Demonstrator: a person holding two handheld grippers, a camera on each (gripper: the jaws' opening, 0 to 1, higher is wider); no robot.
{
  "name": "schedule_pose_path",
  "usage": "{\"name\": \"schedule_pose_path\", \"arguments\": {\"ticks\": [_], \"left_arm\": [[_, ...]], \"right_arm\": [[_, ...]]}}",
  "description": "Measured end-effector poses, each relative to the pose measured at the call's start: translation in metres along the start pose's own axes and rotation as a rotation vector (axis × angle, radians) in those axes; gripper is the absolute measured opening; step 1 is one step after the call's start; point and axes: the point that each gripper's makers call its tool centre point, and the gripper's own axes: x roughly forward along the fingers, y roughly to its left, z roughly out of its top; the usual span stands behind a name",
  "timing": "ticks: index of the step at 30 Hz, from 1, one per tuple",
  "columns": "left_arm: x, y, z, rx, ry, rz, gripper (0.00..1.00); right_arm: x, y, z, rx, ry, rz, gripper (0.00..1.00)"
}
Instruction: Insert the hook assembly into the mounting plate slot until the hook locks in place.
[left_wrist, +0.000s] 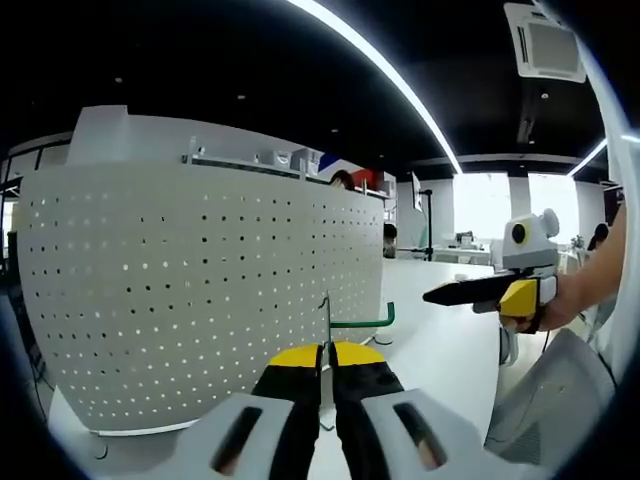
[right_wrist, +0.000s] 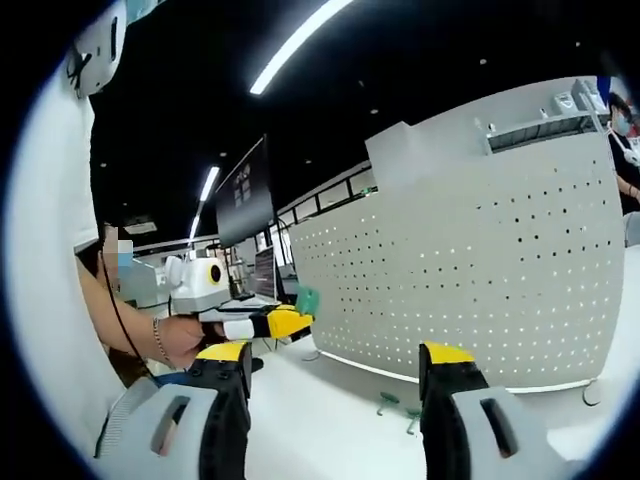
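A white perforated mounting plate (left_wrist: 200, 290) stands upright on the table, curved by the lens; it also spans the right gripper view (right_wrist: 470, 270). My left gripper (left_wrist: 327, 355) is shut on the hook assembly (left_wrist: 362, 322), a thin metal strip with a green hook pointing right, held just off the plate's right edge. In the right gripper view the left gripper (right_wrist: 270, 322) shows at the left, with the green hook (right_wrist: 307, 298) at its tip near the plate's edge. My right gripper (right_wrist: 335, 375) is open and holds nothing. It hovers over the table to the right (left_wrist: 470, 293), held by a hand.
Two small green hooks (right_wrist: 390, 403) lie on the white table (left_wrist: 440, 340) in front of the plate. A dark monitor (right_wrist: 245, 190) stands behind the left gripper. A person (left_wrist: 342, 180) sits beyond the plate. A grey chair back (left_wrist: 560, 390) is at the right.
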Motion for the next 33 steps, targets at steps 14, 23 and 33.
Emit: {"name": "schedule_pose_path", "arguments": {"ticks": [14,23,33], "left_arm": [[0.002,-0.004,-0.001,0.004,0.010,0.008,0.03],[0.002,-0.002,0.000,0.002,0.008,0.013,0.03],[0.002,-0.002,0.001,-0.004,0.006,0.014,0.03]], "right_arm": [[0.023,0.010,0.001,0.019,-0.005,0.040,0.67],[0.042,0.019,0.003,0.015,-0.011,0.078,0.67],[0.059,0.026,0.006,0.024,-0.016,0.108,0.65]]}}
